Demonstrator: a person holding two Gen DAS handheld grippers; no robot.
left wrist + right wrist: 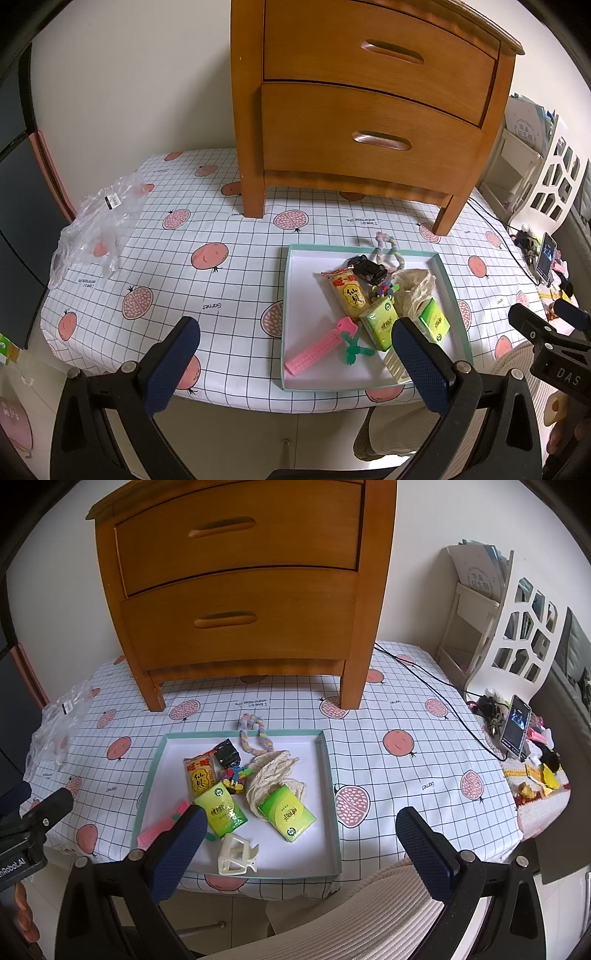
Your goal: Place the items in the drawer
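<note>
While both grippers hang above the near table edge, the left gripper and the right gripper each stand spread wide, their dark-blue textured pads pinching nothing. A glossy wooden nightstand with two curved drawers, both shut, each with a recessed oval handle, stands at the back of a checked tablecloth printed with pink fruit. In front of it lies a shallow white tray with a pale-green rim, holding the items: a yellow rice-cracker packet, two green tissue packs, a coarse off-white loofah, a small black toy car, a multicoloured toy, a cream plastic clip, a pink comb and a green plastic flower-shaped piece. A pastel braided rope drapes over the tray's far rim. A crumpled clear plastic bag lies at the left table edge; a black cable runs towards a propped phone on the right. Ribbed cream fabric shows below the right gripper.
</note>
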